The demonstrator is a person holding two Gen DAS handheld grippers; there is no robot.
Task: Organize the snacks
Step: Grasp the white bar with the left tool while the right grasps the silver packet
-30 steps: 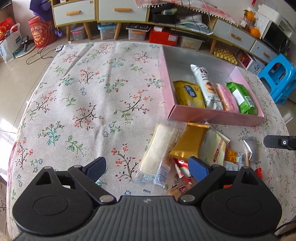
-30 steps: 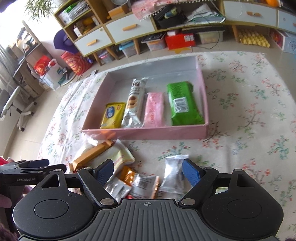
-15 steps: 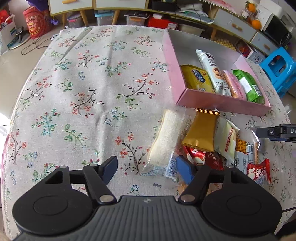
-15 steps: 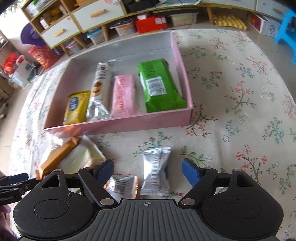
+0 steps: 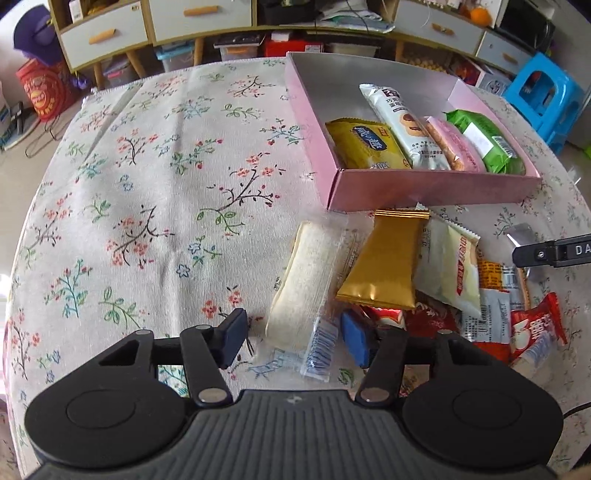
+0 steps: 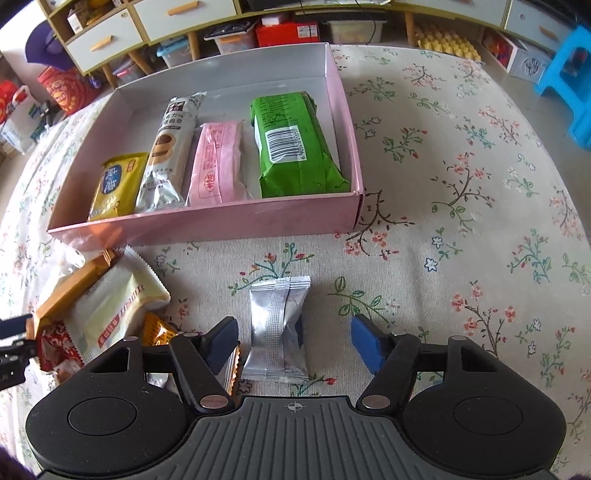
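My left gripper [image 5: 295,339] points down at the floral cloth, its jaws closing around the near end of a clear-wrapped white bar [image 5: 303,280]; the pads are not pressing on it. A gold packet [image 5: 388,266], a cream packet [image 5: 450,269] and red packets [image 5: 535,328] lie heaped to its right. My right gripper [image 6: 295,345] straddles a silver packet [image 6: 277,328], jaws closing, with a gap left on the right side. Behind stands the pink box [image 6: 207,225] holding yellow, grey, pink and green [image 6: 295,147] packets.
The right gripper's finger [image 5: 554,253] reaches in over the heap's far right side. The box's front wall [image 5: 432,188] stands just behind the heap. Low cabinets with drawers [image 5: 199,14] and a blue stool [image 5: 543,92] stand beyond the table.
Both grippers have come down closer to the cloth and their jaws have narrowed. The left now brackets the white bar's end, the right brackets the silver packet.
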